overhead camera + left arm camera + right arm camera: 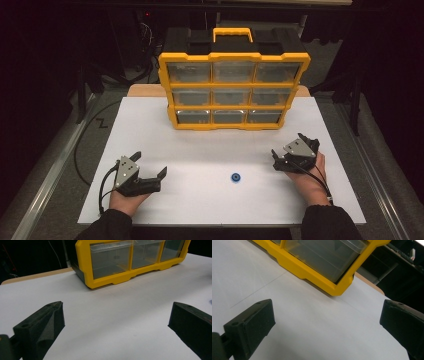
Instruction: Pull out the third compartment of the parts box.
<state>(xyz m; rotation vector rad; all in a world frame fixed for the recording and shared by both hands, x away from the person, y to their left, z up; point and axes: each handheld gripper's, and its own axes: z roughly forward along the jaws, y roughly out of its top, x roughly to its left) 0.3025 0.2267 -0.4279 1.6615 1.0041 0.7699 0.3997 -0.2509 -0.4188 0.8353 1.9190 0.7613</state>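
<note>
2 hands rest low at the near edge of the white counter (150,135), each holding a claw with jaws spread wide and gripping nothing. The left claw (150,165) angles right, the right claw (295,145) points toward the yellow drawer organizer (234,92). Between them lies a small blue ring (235,177), possibly a washer.
</note>
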